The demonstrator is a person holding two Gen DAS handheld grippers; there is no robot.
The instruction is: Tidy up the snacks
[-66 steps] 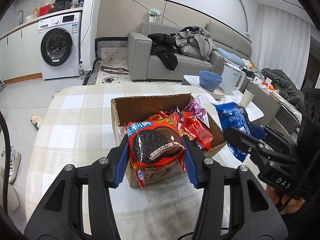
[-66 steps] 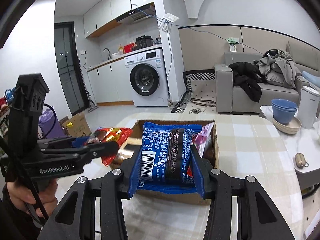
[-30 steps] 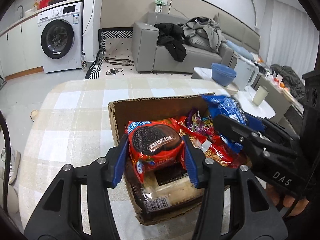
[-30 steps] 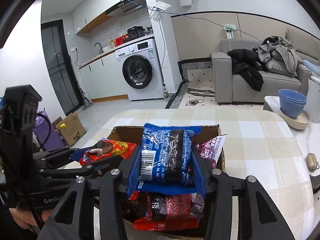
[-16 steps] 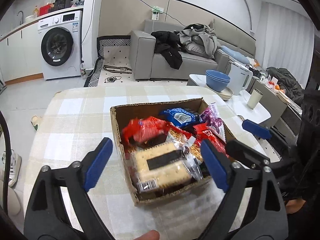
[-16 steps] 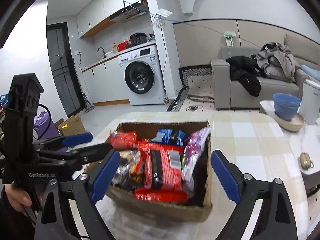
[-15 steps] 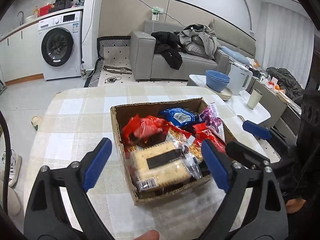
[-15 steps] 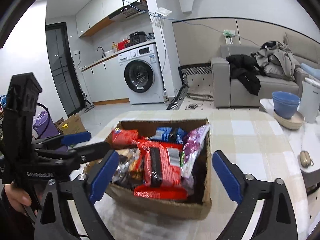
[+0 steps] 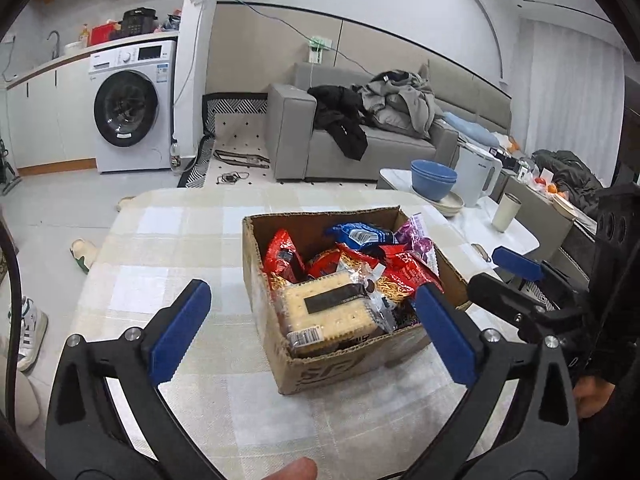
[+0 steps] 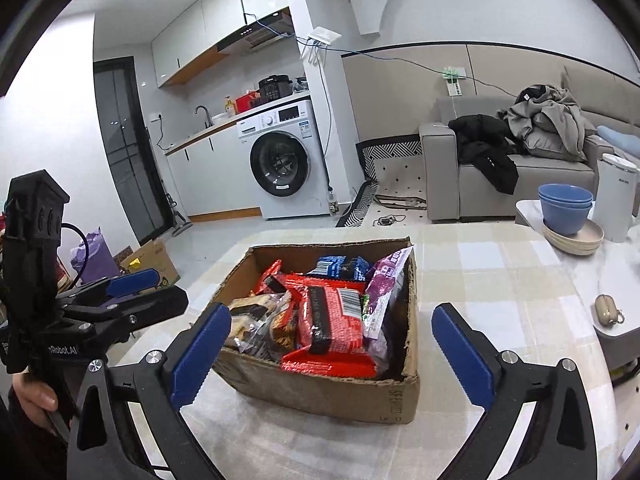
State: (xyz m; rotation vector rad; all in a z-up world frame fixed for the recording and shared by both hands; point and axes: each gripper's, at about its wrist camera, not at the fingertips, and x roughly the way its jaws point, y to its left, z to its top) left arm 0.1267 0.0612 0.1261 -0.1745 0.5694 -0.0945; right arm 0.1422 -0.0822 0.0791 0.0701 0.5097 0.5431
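Left gripper [image 9: 312, 320] spread wide, its blue-padded fingers [image 9: 182, 330] having just opened, gripping nothing, framing the near end of the cardboard box [image 9: 332, 364] without touching it. Right gripper [image 10: 330, 350] likewise spread wide after just opening, fingers [image 10: 460, 354] bare and clear of the box on either side. Inside the box: a clear-wrapped cracker pack [image 9: 328, 312] lying on top at the near end, a red cookie packet [image 9: 282, 256] propped against the left wall, a blue cookie packet [image 9: 358, 234] toward the far wall, a purple bag [image 9: 416, 236] leaning in the far right corner, more red wrappers between. Box resting on a checked cloth over the surface [image 9: 176, 248]. Beyond, blue bowls [image 9: 434, 178] and a white kettle [image 9: 478, 174] on a side table, a grey sofa [image 9: 296, 136] with heaped clothes, a washing machine [image 9: 128, 108].
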